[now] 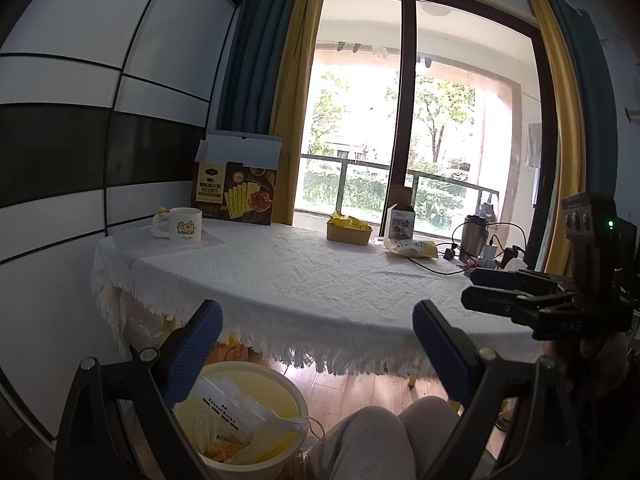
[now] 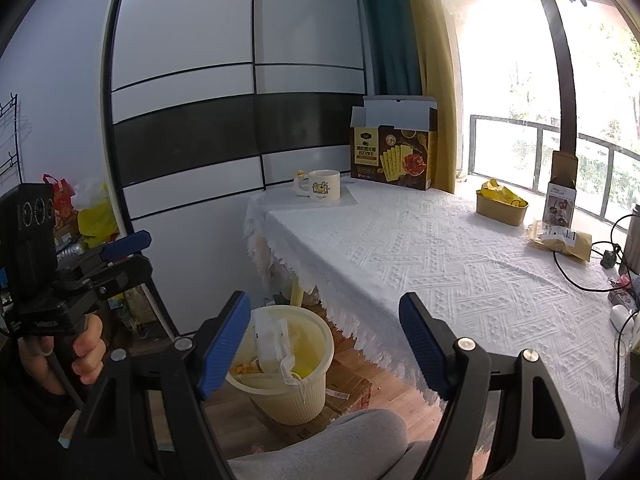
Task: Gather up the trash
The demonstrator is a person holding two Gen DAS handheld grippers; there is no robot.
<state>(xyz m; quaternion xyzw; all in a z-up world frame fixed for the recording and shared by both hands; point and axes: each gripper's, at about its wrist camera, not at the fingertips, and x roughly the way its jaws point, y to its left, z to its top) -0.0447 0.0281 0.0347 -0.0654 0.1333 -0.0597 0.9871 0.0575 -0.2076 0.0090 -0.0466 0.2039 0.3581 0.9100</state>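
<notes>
A cream waste bin [image 1: 248,432] stands on the floor below the table's near edge, holding clear plastic wrappers [image 1: 236,408] and orange scraps; it also shows in the right wrist view [image 2: 292,376]. My left gripper [image 1: 316,344] is open and empty above the bin and the table edge. My right gripper [image 2: 324,344] is open and empty, near the bin and the table corner. Each gripper shows in the other's view: the right one [image 1: 476,288] and the left one [image 2: 136,252]. On the table lie a yellow packet [image 1: 412,248] and a paper bowl of yellow wrappers [image 1: 349,230].
The white-clothed table [image 1: 304,280] carries a cracker box [image 1: 236,192], a mug [image 1: 182,224], a small carton [image 1: 400,220], a steel flask [image 1: 474,236] and cables [image 2: 580,276]. My knee [image 1: 380,436] is in front. Bags [image 2: 92,212] are piled at the left wall.
</notes>
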